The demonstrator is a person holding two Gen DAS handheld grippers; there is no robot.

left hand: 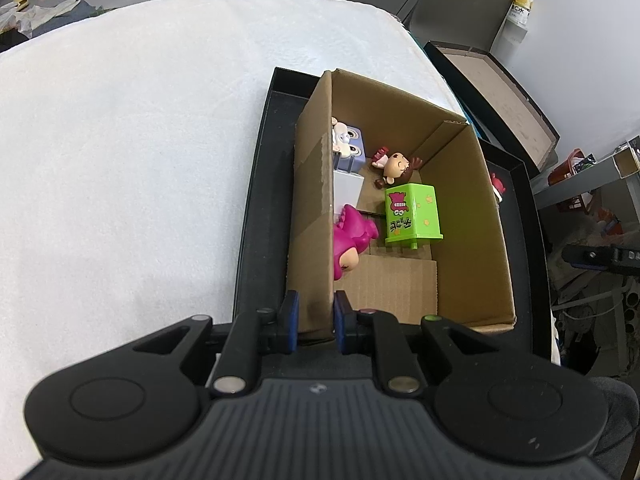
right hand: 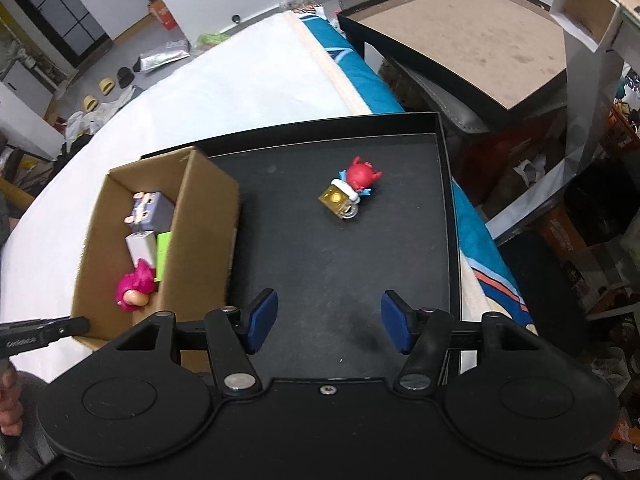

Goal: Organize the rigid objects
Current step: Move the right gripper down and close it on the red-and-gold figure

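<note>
An open cardboard box (left hand: pixel 472 216) stands in a shallow black tray (left hand: pixel 260 184). Inside lie a green toy block (left hand: pixel 414 216), a pink figure (left hand: pixel 352 240), a brown-haired doll (left hand: pixel 394 166), a purple cube toy (left hand: pixel 352 146) and a white block (left hand: pixel 348 190). My left gripper (left hand: pixel 316 314) is shut on the box's left wall. In the right wrist view the box (right hand: pixel 200 216) sits at the left of the tray (right hand: pixel 340 264). A red-headed toy on a gold base (right hand: pixel 352 190) lies on the tray ahead of my right gripper (right hand: pixel 330 322), which is open with nothing between its blue pads.
The tray rests on a white padded surface (left hand: pixel 140 140). A second dark tray with a brown floor (right hand: pixel 472 36) stands beyond the table's right edge. Clutter covers the floor (right hand: pixel 120 76) at the far left. A hand (right hand: pixel 10 404) shows at the lower left.
</note>
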